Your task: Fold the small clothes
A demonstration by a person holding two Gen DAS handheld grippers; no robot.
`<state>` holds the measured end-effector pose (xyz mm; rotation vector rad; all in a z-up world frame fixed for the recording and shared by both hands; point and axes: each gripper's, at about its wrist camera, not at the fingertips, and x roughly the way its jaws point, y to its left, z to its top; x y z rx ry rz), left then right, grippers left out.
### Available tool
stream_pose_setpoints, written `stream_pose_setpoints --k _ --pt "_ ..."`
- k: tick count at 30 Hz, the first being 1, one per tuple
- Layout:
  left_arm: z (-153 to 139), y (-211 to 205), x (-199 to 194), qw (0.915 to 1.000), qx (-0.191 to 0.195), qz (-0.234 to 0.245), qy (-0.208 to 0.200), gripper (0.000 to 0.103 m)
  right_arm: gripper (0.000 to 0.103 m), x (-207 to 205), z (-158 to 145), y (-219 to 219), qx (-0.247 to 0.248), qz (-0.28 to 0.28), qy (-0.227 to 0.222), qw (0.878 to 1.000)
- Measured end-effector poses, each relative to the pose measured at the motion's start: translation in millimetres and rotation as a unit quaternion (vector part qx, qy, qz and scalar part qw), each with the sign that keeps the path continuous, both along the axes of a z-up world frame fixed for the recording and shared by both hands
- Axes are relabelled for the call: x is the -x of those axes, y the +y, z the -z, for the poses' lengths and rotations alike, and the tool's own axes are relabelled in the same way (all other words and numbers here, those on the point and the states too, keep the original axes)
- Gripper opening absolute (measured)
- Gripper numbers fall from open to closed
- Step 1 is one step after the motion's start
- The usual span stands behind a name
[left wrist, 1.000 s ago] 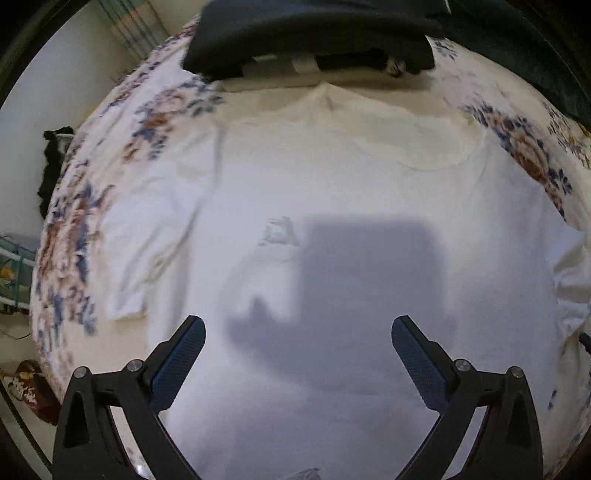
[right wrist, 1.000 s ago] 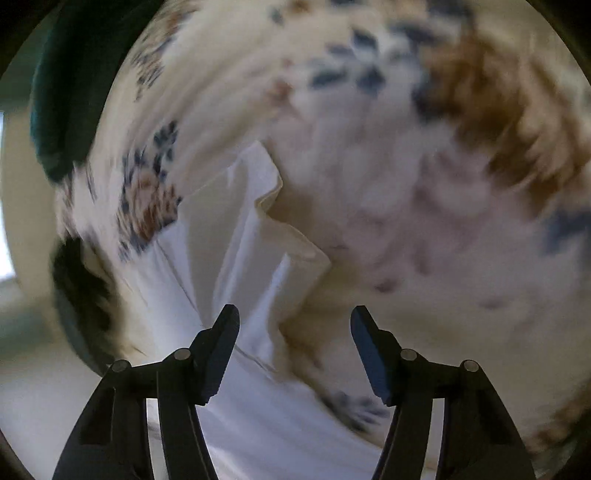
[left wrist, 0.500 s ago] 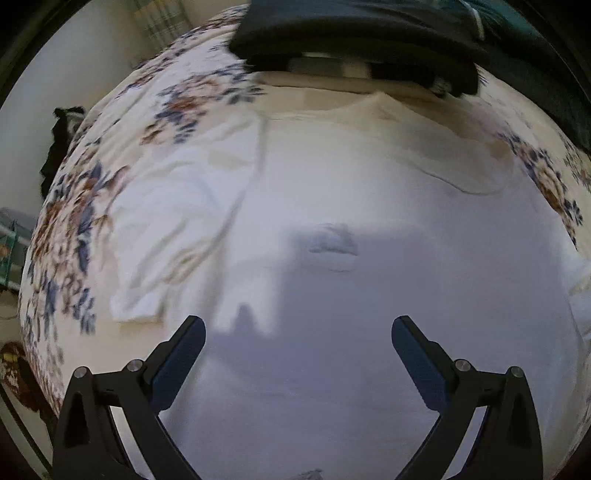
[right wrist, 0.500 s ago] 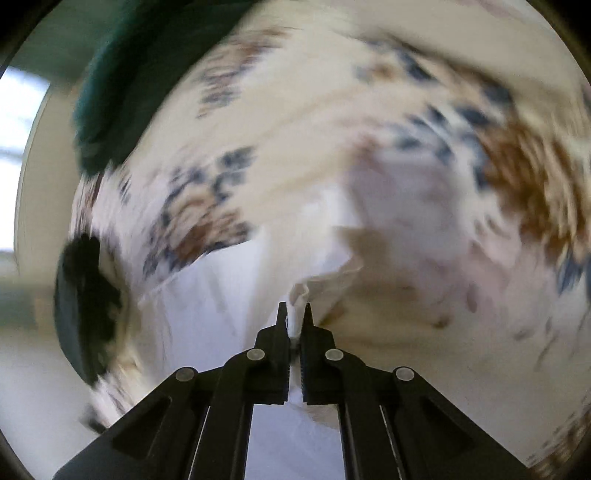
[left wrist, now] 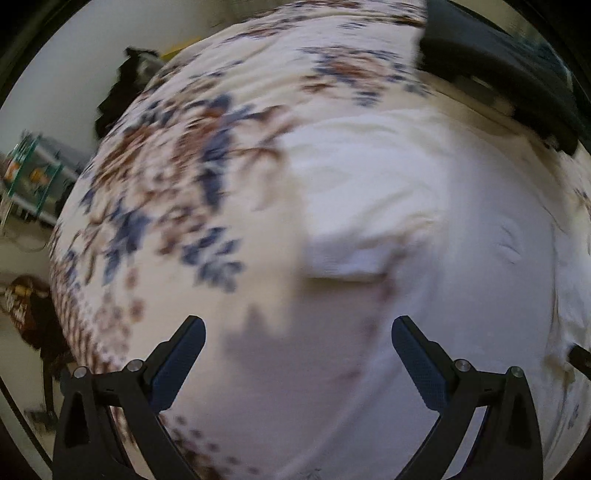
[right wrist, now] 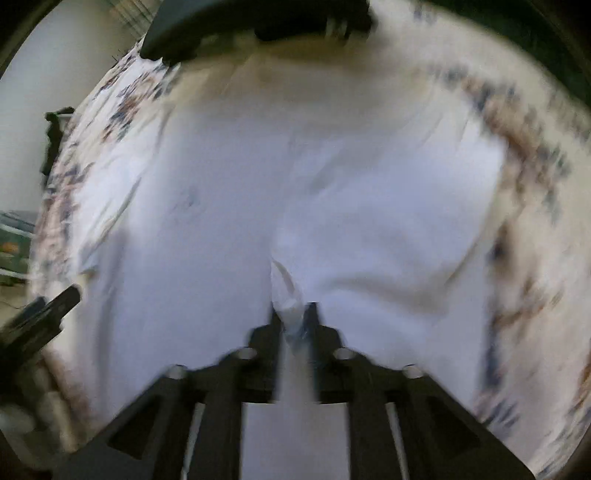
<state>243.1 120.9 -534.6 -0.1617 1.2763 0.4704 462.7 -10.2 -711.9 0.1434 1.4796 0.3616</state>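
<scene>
A white T-shirt [left wrist: 461, 258] lies spread on a floral bedsheet [left wrist: 166, 184]. Its left sleeve [left wrist: 351, 236] lies just ahead of my left gripper [left wrist: 298, 326], which hangs open above the sheet and the shirt's edge with nothing between its fingers. In the right wrist view my right gripper [right wrist: 294, 310] has a bunched fold of the shirt's other sleeve between its narrow jaws. It holds that fold over the middle of the shirt [right wrist: 207, 258], and the jaws are opening. The picture is blurred by motion.
A dark folded pile [left wrist: 498, 62] lies at the far edge of the bed beyond the collar, seen also in the right wrist view [right wrist: 240, 22]. Left of the bed stand a shelf with packets [left wrist: 29, 173] and a dark bag on the floor [left wrist: 26, 306].
My right gripper shut on the sleeve at the bed's side, rolled, and carried it across over the shirt's body. My left gripper slid sideways from mid-shirt to the left sleeve, staying open.
</scene>
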Motion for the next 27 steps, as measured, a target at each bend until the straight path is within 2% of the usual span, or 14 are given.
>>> stream_pose_setpoints --k 1,5,9,11,13,15,16,17,19,21,22,23,25,27 --pt "-1.4 9.5 4.1 0.9999 0.001 -0.010 0.001 0.103 0.054 4.3 -4.7 -15.0 -0.028 0.038 0.008 0.999" --pt "3.4 50.0 10.4 0.9976 0.038 -0.058 0.003 0.103 0.054 10.4 -17.4 -69.0 -0.085 0.169 0.023 0.982" --pt "21.8 75.9 8.9 0.9847 0.127 -0.119 0.001 0.103 0.054 -2.0 1.2 -64.8 -0.083 0.180 0.038 0.979" --pt "37.4 85.1 5.8 0.9650 0.211 -0.156 -0.006 0.103 0.054 -1.7 33.5 -45.7 -0.079 0.164 0.097 0.978" --pt "53.3 89.8 2.5 0.9369 0.291 -0.193 -0.013 0.102 0.054 1.3 57.9 -37.7 -0.108 0.175 0.151 0.967" --pt "64.8 91.9 -1.6 0.9019 0.366 -0.227 -0.038 0.101 0.054 -1.7 56.9 -30.8 -0.114 0.195 0.138 0.964" --pt "67.3 91.0 -3.3 0.8932 0.381 -0.236 -0.045 0.101 0.054 0.3 51.8 -34.0 -0.117 0.202 0.127 0.964" --pt "71.9 90.4 -6.8 0.8779 0.407 -0.245 -0.061 0.099 0.054 4.3 45.7 -39.0 -0.113 0.210 0.117 0.964" --pt "76.8 87.9 -13.9 0.8668 0.418 -0.261 -0.078 0.085 0.054 6.9 35.7 -54.8 -0.113 0.242 0.098 0.959" --pt "78.6 85.4 -20.7 0.8692 0.409 -0.263 -0.090 0.049 0.054 12.5 30.0 -74.6 -0.114 0.274 0.095 0.950" --pt "79.4 83.8 -27.9 0.8756 0.399 -0.257 -0.089 0.021 0.054 15.8 28.6 -82.9 -0.116 0.289 0.094 0.946" --pt "78.4 82.2 -32.6 0.8797 0.392 -0.254 -0.092 0.010 0.054 16.7 27.2 -92.1 -0.115 0.297 0.095 0.943" --pt "68.8 81.4 -42.8 0.8960 0.360 -0.238 -0.107 0.005 0.054 14.9 25.7 -106.7 -0.108 0.314 0.094 0.939" --pt "45.7 70.9 -53.7 0.9231 0.312 -0.185 -0.126 0.004 0.054 11.5 22.6 -119.1 -0.104 0.321 0.091 0.937"
